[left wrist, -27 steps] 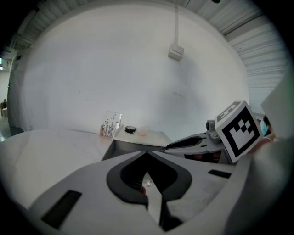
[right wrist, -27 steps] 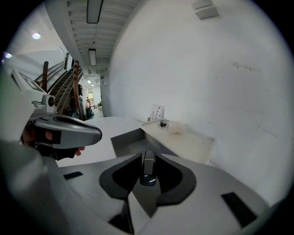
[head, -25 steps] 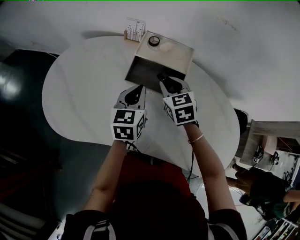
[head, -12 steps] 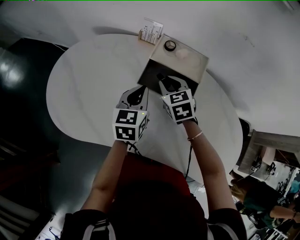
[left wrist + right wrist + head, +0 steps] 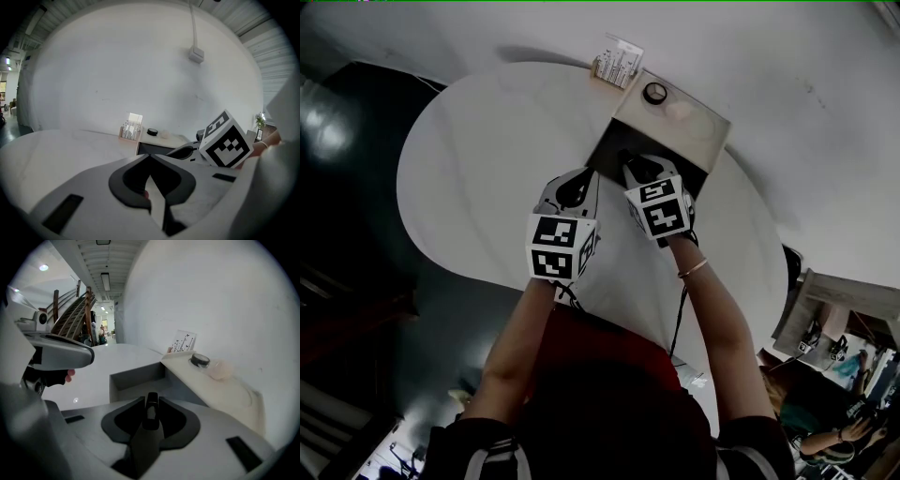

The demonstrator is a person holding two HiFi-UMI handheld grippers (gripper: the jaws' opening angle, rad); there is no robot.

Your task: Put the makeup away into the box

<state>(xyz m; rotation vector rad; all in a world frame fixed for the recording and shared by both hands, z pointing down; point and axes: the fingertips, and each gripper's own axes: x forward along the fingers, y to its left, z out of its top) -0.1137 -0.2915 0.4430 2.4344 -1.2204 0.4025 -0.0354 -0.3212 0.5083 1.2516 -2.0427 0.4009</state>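
The beige box [image 5: 698, 131] stands at the table's far right, its dark opening [image 5: 140, 380] facing me. My right gripper [image 5: 630, 165] hangs at that opening, shut on a slim dark makeup tube [image 5: 150, 409] that stands upright between the jaws and pokes past their tips. My left gripper [image 5: 575, 180] hovers over the table just left of the box, its jaws meeting at the tip [image 5: 150, 159]. A small pinkish spot shows between its pads; I cannot tell what it is. On the box top sit a black round jar [image 5: 200, 360] and a pale round puff [image 5: 220, 369].
A small card holder [image 5: 617, 58] stands against the box's far left corner, by the wall. The white oval table [image 5: 478, 159] spreads out to the left. A dark floor lies beyond its left edge, and shelves and people are far off at the lower right.
My right gripper has moved forward and down with the tube, up to the box's opening. The left gripper has drifted slightly forward beside it.
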